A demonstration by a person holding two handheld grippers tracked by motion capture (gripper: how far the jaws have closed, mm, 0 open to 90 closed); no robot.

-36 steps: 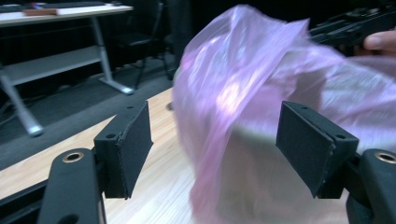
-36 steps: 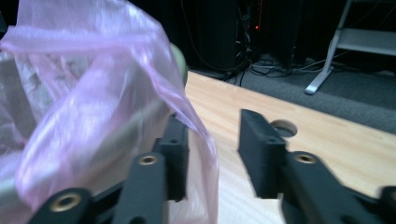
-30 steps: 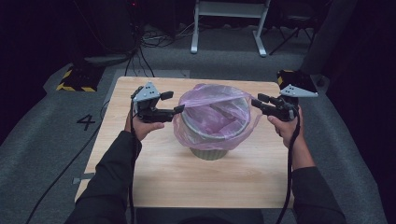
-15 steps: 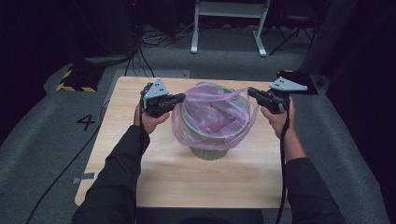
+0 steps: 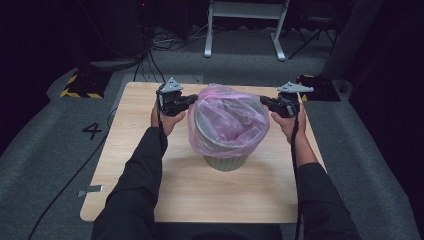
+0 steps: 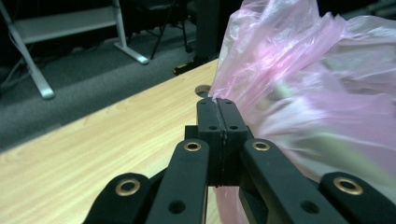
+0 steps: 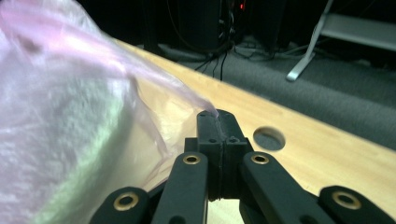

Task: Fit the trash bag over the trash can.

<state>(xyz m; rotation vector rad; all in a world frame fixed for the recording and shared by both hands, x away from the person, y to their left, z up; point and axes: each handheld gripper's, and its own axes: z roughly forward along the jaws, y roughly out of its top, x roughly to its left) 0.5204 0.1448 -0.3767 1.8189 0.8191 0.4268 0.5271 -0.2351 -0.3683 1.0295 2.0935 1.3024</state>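
Note:
A pink plastic bag lines a grey-green bin at the middle of the wooden table. The bag's rim is lifted and bunched above the bin. My left gripper is at the bin's left, shut on the bag's left edge. Its closed jaws pinch the film at their tip. My right gripper is at the bin's right, shut on the bag's right edge, the film pulled taut to the tip.
A round cable hole sits in the table near the right gripper. A white metal frame and cables lie on the grey floor beyond the table. A yellow-black striped block rests on the floor at the left.
Both grippers have moved forward, away from the person, and slightly inward, carrying the bag's edges. The bag's rim now stands higher over the bin.

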